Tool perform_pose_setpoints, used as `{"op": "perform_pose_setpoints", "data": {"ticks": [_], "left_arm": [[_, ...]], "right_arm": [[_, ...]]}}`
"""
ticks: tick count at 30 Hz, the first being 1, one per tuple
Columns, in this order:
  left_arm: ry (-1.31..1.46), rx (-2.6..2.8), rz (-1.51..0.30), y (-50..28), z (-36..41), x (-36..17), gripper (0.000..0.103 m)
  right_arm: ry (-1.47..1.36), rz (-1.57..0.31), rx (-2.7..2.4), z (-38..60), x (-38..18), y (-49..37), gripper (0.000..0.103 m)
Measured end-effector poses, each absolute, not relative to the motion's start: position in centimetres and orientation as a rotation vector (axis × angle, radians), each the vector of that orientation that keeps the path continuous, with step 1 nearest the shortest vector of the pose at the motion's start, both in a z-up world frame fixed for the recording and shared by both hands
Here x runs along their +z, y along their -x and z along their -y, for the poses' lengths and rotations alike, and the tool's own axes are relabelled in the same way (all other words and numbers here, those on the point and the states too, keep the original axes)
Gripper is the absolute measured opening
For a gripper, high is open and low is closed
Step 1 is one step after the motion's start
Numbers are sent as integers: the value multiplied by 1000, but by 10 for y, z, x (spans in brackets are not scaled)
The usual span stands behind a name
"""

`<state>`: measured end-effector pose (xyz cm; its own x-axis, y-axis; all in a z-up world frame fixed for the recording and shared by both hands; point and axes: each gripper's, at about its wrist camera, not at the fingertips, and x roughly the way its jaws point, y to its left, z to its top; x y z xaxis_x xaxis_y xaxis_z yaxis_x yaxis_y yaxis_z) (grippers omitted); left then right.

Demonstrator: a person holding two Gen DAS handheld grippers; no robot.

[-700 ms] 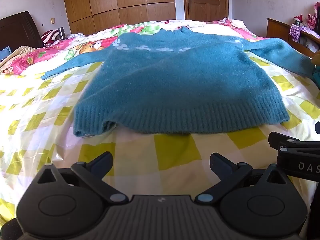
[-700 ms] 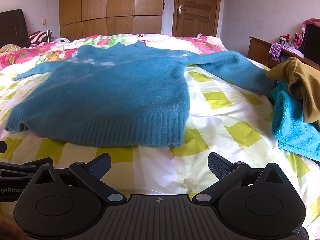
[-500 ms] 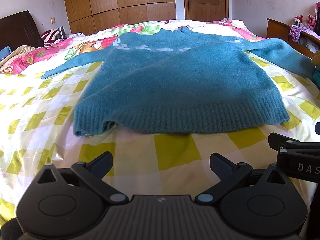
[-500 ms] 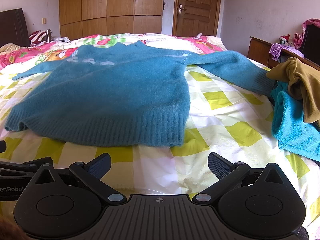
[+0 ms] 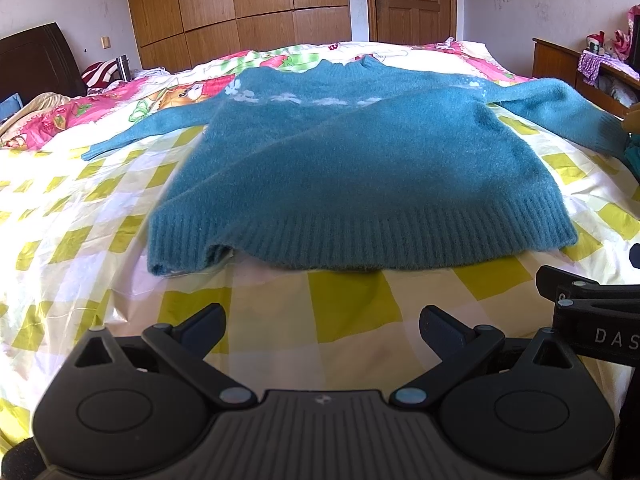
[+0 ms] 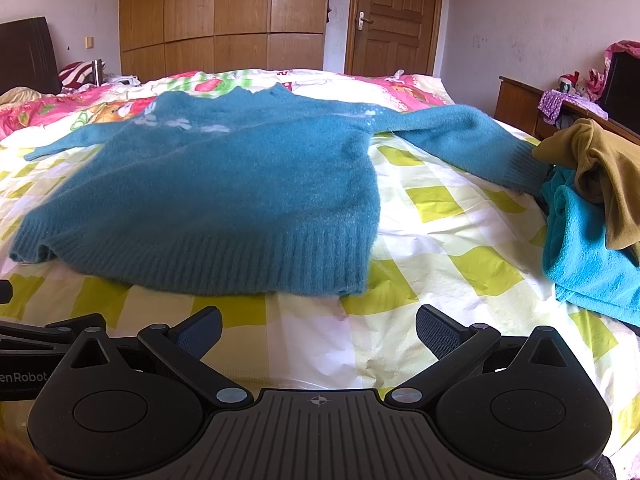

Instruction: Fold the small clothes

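A teal knit sweater lies flat on the bed, front up, both sleeves spread out, ribbed hem toward me; it also shows in the right wrist view. My left gripper is open and empty, a short way in front of the hem's middle. My right gripper is open and empty, just in front of the hem's right corner. The right gripper's body shows at the right edge of the left wrist view.
The bed has a yellow-and-white checked sheet and a pink patterned quilt at the back left. A pile of teal and mustard clothes lies at the right. A wooden sideboard stands right of the bed.
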<state>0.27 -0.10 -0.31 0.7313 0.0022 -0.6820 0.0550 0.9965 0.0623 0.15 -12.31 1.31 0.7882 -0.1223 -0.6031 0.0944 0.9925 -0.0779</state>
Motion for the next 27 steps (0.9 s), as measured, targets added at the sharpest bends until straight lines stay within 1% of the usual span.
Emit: {"op": "perform_pose_setpoints", "data": {"ticks": [5,17,22,27], "left_arm": [[-90,-17,-717,0,-2,2,103],[-98,-10,-712,-6,-7,3,103],[-138,-6,-695,-23,-21,11,103],[-152,23,-684,-52,-53,19,103]], "right_arm": [[73,-627,-118,120,18,2,103],[91,-627,-106,117,17,1,103],[134,-593,-57,108,23,-2,103],[171,-563,56,82,34,-22,103]]}}
